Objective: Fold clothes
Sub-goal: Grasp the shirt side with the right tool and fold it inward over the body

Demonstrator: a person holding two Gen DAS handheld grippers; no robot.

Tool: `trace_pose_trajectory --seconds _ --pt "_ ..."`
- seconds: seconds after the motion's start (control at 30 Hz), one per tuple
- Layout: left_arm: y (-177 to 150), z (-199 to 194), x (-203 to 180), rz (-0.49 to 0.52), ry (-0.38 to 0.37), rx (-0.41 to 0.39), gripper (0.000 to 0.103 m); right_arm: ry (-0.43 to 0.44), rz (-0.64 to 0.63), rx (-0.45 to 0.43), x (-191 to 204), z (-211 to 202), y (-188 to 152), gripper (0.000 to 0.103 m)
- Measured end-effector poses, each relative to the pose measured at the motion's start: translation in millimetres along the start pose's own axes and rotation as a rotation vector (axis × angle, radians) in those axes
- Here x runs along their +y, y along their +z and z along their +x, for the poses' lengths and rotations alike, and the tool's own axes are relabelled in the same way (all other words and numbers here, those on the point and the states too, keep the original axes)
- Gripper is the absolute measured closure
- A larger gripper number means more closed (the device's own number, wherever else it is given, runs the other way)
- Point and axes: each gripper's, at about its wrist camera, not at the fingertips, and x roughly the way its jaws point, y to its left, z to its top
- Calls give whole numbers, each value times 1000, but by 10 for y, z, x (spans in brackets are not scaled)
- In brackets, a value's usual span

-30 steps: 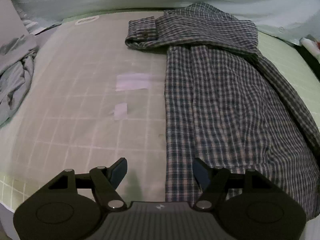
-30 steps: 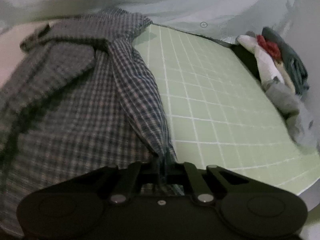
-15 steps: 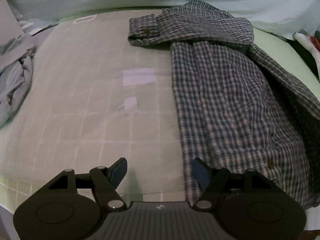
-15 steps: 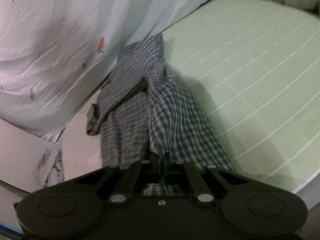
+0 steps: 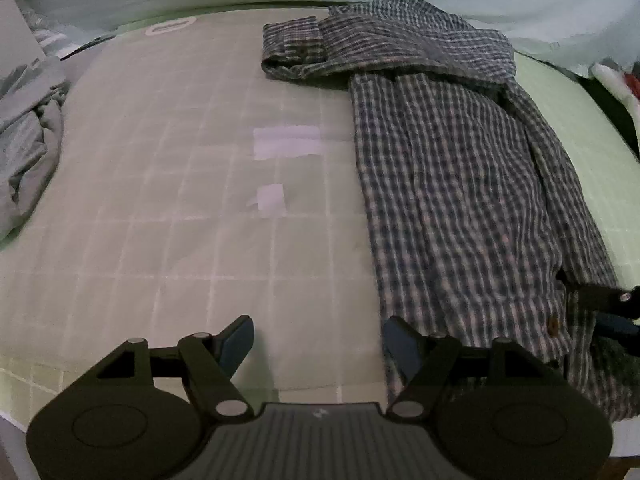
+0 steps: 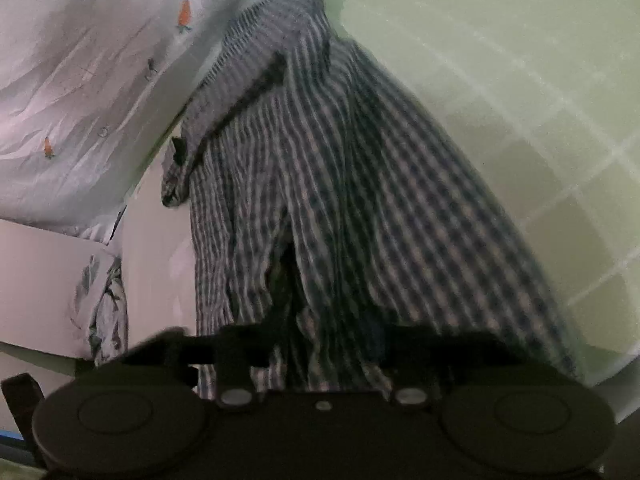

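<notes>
A dark blue-and-white checked shirt [image 5: 460, 184] lies lengthwise on the pale green gridded mat [image 5: 172, 200], with a sleeve and cuff folded across its far end. My left gripper [image 5: 318, 340] is open and empty, low at the near edge, its right finger beside the shirt's left edge. My right gripper [image 6: 324, 344] has its jaws apart around the shirt's near hem [image 6: 332, 240]; the blur hides whether it still grips. It also shows at the right edge of the left wrist view [image 5: 608, 308], at the shirt's near right corner.
A crumpled grey garment [image 5: 28, 148] lies at the left edge of the mat. A pale printed sheet [image 6: 80, 80] hangs along the far side. White tape patches [image 5: 286, 142] mark the mat's middle. More clothes [image 5: 616, 80] are piled at the far right.
My right gripper swung round and down over the shirt's near right corner, and its jaws went from shut on the fabric to apart. The left gripper stayed open and drifted slightly.
</notes>
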Motion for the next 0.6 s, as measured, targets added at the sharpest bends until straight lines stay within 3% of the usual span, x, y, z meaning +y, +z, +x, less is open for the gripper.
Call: trace_pose_trajectory --seconds 0.2,0.37,0.53,0.6 --pt "152 45 -51 -26 6 -15 29 21 -56 -87 33 -174 278 34" --pt "313 81 -71 -48 29 -40 29 23 -41 -103 -25 -53 562 34" --pt "517 149 -17 -103 60 -60 29 -4 -102 -127 50 44 898 35" --pt "634 203 29 -135 73 -68 29 -7 -137 -139 105 117 1068 42"
